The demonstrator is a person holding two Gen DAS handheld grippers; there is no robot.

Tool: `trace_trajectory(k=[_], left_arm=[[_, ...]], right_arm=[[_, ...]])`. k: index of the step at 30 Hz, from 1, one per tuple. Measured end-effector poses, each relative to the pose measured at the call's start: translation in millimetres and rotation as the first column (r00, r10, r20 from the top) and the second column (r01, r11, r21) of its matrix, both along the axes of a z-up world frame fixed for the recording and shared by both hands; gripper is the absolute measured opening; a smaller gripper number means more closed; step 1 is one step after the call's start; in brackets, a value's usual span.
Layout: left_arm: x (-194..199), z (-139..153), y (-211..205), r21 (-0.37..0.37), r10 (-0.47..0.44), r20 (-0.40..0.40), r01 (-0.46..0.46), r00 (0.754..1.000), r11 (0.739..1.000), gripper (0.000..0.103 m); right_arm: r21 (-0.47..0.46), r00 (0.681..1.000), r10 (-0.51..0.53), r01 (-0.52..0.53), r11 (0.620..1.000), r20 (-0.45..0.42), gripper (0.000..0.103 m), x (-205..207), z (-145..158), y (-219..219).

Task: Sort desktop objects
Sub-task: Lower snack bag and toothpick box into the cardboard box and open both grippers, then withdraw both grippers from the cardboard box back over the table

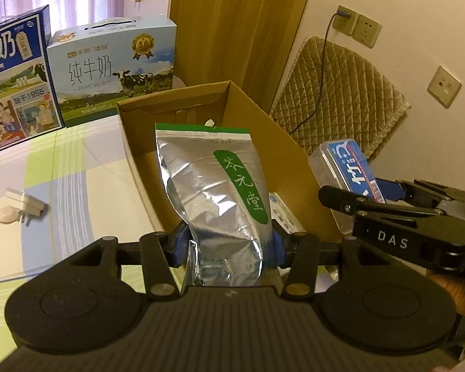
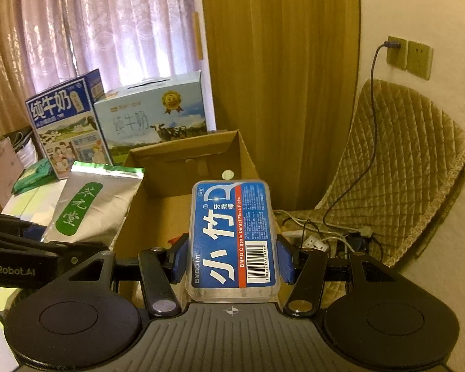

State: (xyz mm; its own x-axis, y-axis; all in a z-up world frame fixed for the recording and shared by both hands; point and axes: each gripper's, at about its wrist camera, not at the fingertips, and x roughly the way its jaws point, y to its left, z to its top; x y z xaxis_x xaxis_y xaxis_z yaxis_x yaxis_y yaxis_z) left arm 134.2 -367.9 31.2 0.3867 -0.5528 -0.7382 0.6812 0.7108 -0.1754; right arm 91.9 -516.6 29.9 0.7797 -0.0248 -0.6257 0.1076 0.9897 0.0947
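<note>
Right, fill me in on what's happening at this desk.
A person is sorting desk items with a hand-held gripper in each hand. The left hand-held gripper is clamped on a silver foil pouch with a green label, held over the open cardboard box. The right hand-held gripper grips a blue dental floss pick case, also near the box. Two milk cartons stand behind it.

looks like someone's home, a living room or bedroom: pink lace curtains (image 2: pixel 86 31), a wooden door (image 2: pixel 279 77), wall sockets (image 2: pixel 409 57), a quilted chair cover (image 2: pixel 396 170), milk gift boxes (image 2: pixel 152 117) by the window.
</note>
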Motion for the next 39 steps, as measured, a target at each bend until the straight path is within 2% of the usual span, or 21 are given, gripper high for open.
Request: trace_trajectory(k=[8, 12, 21, 24, 26, 32, 39], left_arm=[[21.0, -8.3, -17.3, -0.030, 0.041, -0.011, -0.041, 0.999, 0.999, 0.050], [22.8, -4.2, -8.5, -0.035, 0.069, 0.022, -0.068, 0.997, 0.997, 0.050], [19.0, -8.3, 24.0, -0.028, 0.098, 0.020, -0.097, 0.995, 0.995, 0.050], [17.7, -8.7, 34.6, -0.030, 0.113, 0.019, -0.112, 0.993, 0.993, 0.050], [16.2, -8.4, 42.2, -0.032, 0.120, 0.020, -0.119, 0.993, 0.992, 0.050], [9.7, -7.9, 67.8, -0.035, 0.140, 0.018, -0.139, 0.990, 0.990, 0.052], [-4.5, -6.6, 106.7, -0.017, 0.176, 0.027, -0.175, 0.984, 0.984, 0.062]], right_arm=[[0.015, 1.000, -0.010, 0.010, 1.000, -0.016, 0.053, 16.7, -5.4, -9.0], [0.018, 1.000, -0.002, 0.002, 1.000, -0.024, 0.053, 18.9, -10.0, -7.5], [0.071, 0.998, 0.039, -0.036, 0.997, -0.038, 0.053, 31.1, -21.6, 3.1], [0.118, 0.999, 0.044, -0.041, 0.992, -0.024, 0.059, 33.2, -20.5, 1.3], [0.117, 0.999, 0.033, -0.032, 0.993, -0.009, 0.069, 30.2, -17.2, 1.1], [0.119, 1.000, 0.013, -0.013, 0.993, -0.002, 0.076, 13.9, -9.9, 0.7], [0.116, 1.000, 0.028, -0.029, 0.993, 0.009, 0.085, -10.6, 2.4, 18.9]])
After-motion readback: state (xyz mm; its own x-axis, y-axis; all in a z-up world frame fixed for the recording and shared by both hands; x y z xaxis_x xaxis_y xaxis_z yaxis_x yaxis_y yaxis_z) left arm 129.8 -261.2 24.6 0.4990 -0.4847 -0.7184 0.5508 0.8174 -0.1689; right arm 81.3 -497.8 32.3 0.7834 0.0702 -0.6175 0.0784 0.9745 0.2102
